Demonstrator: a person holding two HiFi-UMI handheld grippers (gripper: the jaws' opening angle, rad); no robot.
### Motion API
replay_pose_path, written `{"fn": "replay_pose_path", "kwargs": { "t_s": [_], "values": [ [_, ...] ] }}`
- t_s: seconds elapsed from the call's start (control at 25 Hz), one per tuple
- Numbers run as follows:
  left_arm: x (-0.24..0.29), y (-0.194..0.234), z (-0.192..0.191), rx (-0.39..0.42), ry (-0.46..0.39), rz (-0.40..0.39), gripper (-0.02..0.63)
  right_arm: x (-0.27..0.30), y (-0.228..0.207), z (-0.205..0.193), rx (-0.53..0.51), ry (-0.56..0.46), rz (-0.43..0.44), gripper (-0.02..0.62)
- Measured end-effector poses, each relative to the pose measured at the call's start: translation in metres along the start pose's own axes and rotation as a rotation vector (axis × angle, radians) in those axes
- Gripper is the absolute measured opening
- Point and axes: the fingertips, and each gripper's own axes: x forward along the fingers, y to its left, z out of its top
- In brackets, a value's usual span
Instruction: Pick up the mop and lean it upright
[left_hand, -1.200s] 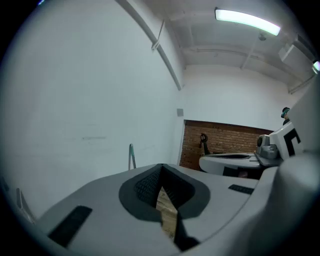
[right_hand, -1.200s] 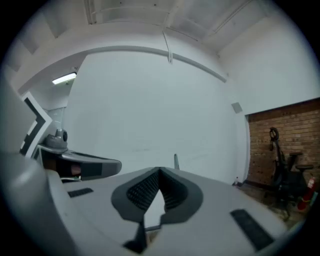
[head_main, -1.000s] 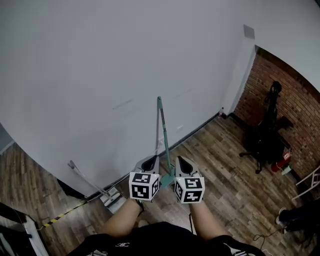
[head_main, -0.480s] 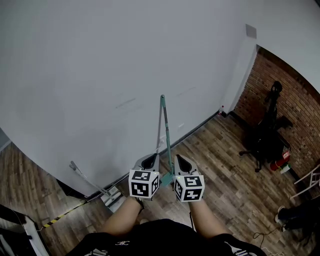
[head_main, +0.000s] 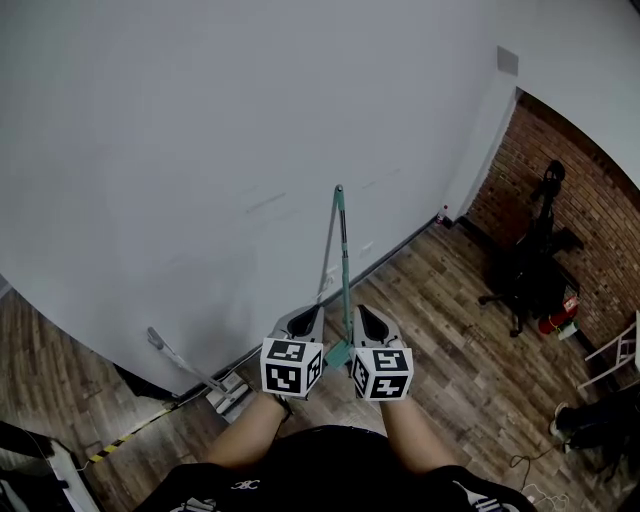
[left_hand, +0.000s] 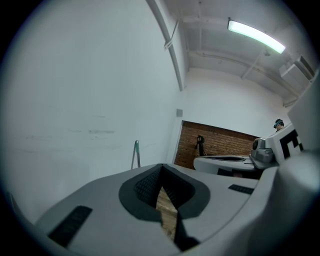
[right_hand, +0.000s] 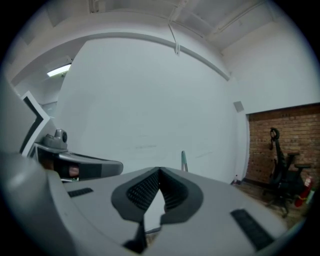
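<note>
**Mop Propped at the Wall, Both Grippers Empty**

The mop was seen stood upright against the white wall, with its head on the wooden floor; the left gripper and the right gripper were held side by side near its foot, with neither touching it; both pairs of jaws were pressed together; nothing was gripped between them.

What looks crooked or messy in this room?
Nothing is spilled or broken. The green mop leans upright against the white wall. Only the grey long-handled tool further left looks askew: it slants low near the foot of the wall.
</note>
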Motion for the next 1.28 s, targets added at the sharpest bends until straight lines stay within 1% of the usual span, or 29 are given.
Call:
{"fn": "replay_pose_path", "kwargs": {
  "t_s": [0.12,0.28,0.52,0.76,0.88,1.0,1.12,1.28],
  "values": [
    [0.000,0.016,-0.001,0.005,0.005,-0.010,-0.003,0.011,0.009,-0.002,0.000,0.004,-0.012,0.012],
    [0.003,0.033,0.000,-0.012,0.007,-0.012,-0.003,0.022,0.017,0.000,-0.020,0.007,-0.014,0.012],
    [0.023,0.049,0.002,-0.016,0.013,-0.001,-0.003,0.051,0.006,0.005,-0.010,0.000,-0.013,0.012],
    [0.068,0.062,0.009,-0.020,0.022,0.042,-0.003,0.095,-0.026,0.010,0.009,-0.018,0.018,0.012],
    [0.093,0.065,0.013,-0.007,0.048,0.063,-0.003,0.123,-0.046,0.015,0.044,-0.015,0.037,0.012],
    [0.123,0.069,0.024,0.009,0.062,0.079,-0.003,0.149,-0.065,0.026,0.048,-0.023,0.059,0.012],
    [0.155,0.073,0.035,0.003,0.069,0.099,-0.003,0.175,-0.087,0.030,0.054,-0.010,0.078,0.012],
    [0.188,0.077,0.037,-0.014,0.095,0.121,-0.003,0.201,-0.113,0.030,0.066,0.008,0.090,0.012]
  ]
}}
